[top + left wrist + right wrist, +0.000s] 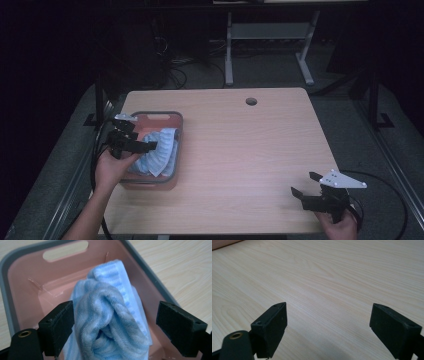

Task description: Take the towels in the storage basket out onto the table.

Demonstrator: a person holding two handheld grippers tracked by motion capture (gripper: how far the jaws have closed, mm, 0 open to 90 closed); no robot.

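High view: light wood table (240, 150) with a round cable hole (251, 101) near its far edge. Dark floor beyond, a white desk frame (265, 40) and loose cables (175, 65) behind the table.

Pink basket (170, 120) with a grey rim sits on the table's left side, close to the left edge. A slot handle is cut in its far wall. Inside lies a bunched blue-and-white striped towel (162, 150), heaped toward the basket's right wall.

Left hand (112, 167) enters from bottom left and holds the left gripper (147, 146) over the basket, tips pointing right, onto the towel. Left gripper view: jaws spread wide. The towel (110, 322) rises between them in a rolled fold; the left pad (58, 327) touches the towel's side, while the right pad (178, 327) stands apart from it, basket rim (150, 282) visible in the gap. Released, not pinching the cloth.

Right hand (340, 227) sits at the table's near right corner, well apart from the basket. Right gripper (305, 184) points left over bare wood, grey plate on top, cable (390, 190) looping off the table's right side. Right gripper view: jaws wide apart, pads (272, 327) above the table top with bare wood grain between them. Holding nothing.
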